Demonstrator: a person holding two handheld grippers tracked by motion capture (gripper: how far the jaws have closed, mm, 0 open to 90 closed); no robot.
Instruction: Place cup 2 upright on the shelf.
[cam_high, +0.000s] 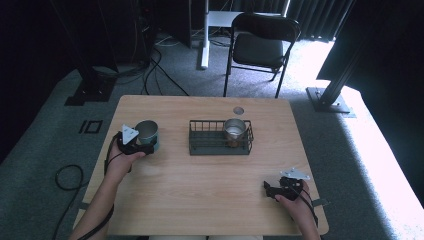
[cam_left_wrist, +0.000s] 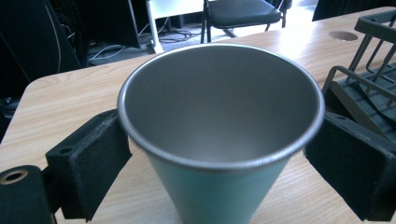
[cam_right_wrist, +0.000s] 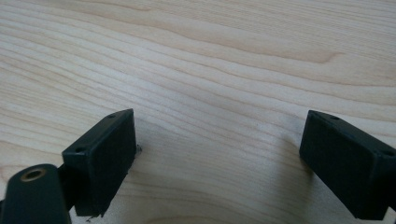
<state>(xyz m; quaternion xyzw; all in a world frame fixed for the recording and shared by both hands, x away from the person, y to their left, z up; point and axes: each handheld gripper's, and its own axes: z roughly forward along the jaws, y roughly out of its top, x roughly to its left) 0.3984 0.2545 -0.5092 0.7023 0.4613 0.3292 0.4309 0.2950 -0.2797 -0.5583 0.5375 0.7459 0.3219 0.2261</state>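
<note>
Strong daylight floods in from the far right, blowing out the floor (cam_high: 370, 145) there to white, while the left and far background stay very dark. The table (cam_high: 200, 185) is evenly lit with soft shadows. The close gripper views are slightly soft, the high view is coarse.

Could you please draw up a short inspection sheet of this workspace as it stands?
Surface: light wooden table, round hole near far edge.
Job's things: teal metal cup with steel inside, upright; black wire basket holding a second steel cup.
Clutter: nothing seen.
Grippers: left tool straddles the teal cup, pads at its sides, contact unclear; right tool open over bare wood.
Cables: black leads on the grey floor.
Surroundings: black folding chair, dark curtains.
</note>
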